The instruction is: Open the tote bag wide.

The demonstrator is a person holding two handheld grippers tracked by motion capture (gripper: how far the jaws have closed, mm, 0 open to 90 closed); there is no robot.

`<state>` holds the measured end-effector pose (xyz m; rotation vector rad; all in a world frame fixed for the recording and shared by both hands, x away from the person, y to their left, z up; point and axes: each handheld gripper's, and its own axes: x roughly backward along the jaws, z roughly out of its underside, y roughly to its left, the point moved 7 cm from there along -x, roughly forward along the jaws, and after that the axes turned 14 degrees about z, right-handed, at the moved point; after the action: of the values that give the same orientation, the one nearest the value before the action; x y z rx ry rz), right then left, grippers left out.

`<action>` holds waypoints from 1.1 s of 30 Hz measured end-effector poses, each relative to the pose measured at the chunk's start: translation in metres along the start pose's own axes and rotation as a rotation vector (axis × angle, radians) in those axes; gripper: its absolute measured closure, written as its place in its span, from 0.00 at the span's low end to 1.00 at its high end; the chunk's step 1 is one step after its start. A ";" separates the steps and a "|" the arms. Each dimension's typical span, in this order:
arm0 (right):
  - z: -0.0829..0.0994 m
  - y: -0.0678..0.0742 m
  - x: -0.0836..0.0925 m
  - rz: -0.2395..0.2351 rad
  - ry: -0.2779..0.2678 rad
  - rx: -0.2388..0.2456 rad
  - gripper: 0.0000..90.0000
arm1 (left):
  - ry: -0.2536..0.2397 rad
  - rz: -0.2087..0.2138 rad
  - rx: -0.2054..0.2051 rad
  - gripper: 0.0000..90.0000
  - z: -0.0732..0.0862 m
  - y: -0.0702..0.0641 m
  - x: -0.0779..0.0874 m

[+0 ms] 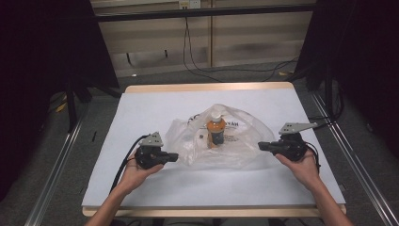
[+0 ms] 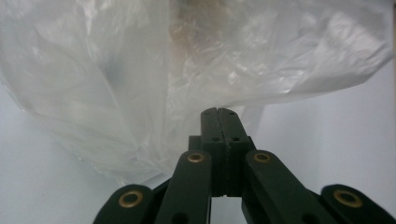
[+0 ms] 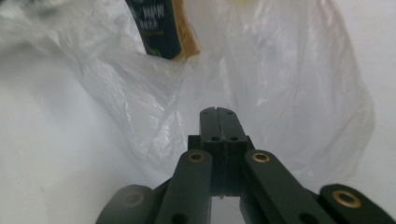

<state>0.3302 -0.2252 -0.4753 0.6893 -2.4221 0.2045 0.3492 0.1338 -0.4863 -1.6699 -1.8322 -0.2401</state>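
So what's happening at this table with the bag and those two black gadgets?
A person holds a claw tool in each hand, one at either side of a clear plastic bag on the white table. A bottle of orange drink stands inside the bag. The left claw and right claw are both shut at the bag's edges; whether they pinch the plastic is unclear.

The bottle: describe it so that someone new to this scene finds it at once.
On the white-covered table, a crumpled clear plastic bag lies mid-table. The bottle stands upright within it: orange contents, white cap, dark label, the one coloured thing there.
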 end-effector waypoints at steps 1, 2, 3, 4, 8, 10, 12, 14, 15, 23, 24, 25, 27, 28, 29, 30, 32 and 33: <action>-0.003 0.000 0.003 0.004 -0.015 -0.002 1.00 | -0.009 -0.003 -0.003 1.00 -0.003 -0.001 0.002; -0.007 0.000 0.005 0.002 -0.021 -0.002 1.00 | -0.022 -0.001 -0.006 1.00 -0.007 -0.002 0.004; -0.011 0.001 0.007 0.001 -0.032 0.000 1.00 | -0.018 -0.003 -0.015 1.00 -0.009 -0.002 0.005; -0.015 0.002 0.008 -0.003 -0.040 0.000 1.00 | -0.029 -0.003 -0.023 1.00 -0.013 -0.003 0.006; -0.032 0.010 0.010 -0.027 -0.065 0.018 1.00 | -0.041 -0.005 -0.055 1.00 -0.028 -0.008 0.012; -0.039 0.015 0.009 -0.036 -0.071 0.031 1.00 | -0.054 -0.005 -0.066 1.00 -0.038 -0.010 0.012; -0.046 0.021 0.007 -0.050 -0.076 0.042 1.00 | -0.064 0.007 -0.088 1.00 -0.048 -0.014 0.010; -0.052 0.028 0.007 -0.061 -0.082 0.062 1.00 | -0.067 0.021 -0.115 1.00 -0.060 -0.019 0.006; -0.054 0.031 0.007 -0.071 -0.083 0.069 1.00 | -0.071 0.026 -0.124 1.00 -0.066 -0.021 0.004; -0.087 0.035 -0.015 -0.115 -0.061 0.104 1.00 | -0.030 0.025 -0.134 1.00 -0.107 0.001 -0.032; -0.091 0.032 -0.019 -0.118 -0.061 0.099 1.00 | -0.038 0.012 -0.116 1.00 -0.109 0.008 -0.035; -0.093 0.031 -0.023 -0.124 -0.059 0.098 1.00 | -0.032 -0.011 -0.097 1.00 -0.110 0.022 -0.040; -0.100 0.024 -0.035 -0.114 -0.061 0.093 1.00 | -0.048 -0.032 -0.063 1.00 -0.110 0.040 -0.044; -0.102 0.021 -0.039 -0.117 -0.065 0.085 1.00 | -0.061 -0.044 -0.033 1.00 -0.110 0.049 -0.045; -0.104 0.018 -0.045 -0.109 -0.066 0.075 1.00 | -0.077 -0.048 -0.016 1.00 -0.109 0.056 -0.046; -0.105 0.015 -0.051 -0.110 -0.064 0.064 1.00 | -0.072 -0.057 -0.002 1.00 -0.108 0.062 -0.048; -0.105 0.011 -0.064 -0.107 -0.045 0.050 1.00 | -0.001 -0.078 0.005 1.00 -0.099 0.069 -0.058; -0.101 0.007 -0.073 -0.099 -0.022 0.043 1.00 | 0.009 -0.077 0.013 1.00 -0.097 0.070 -0.060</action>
<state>0.4281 -0.1580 -0.4371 0.8321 -2.4034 0.2108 0.4464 0.0449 -0.4644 -1.5894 -1.8897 -0.2672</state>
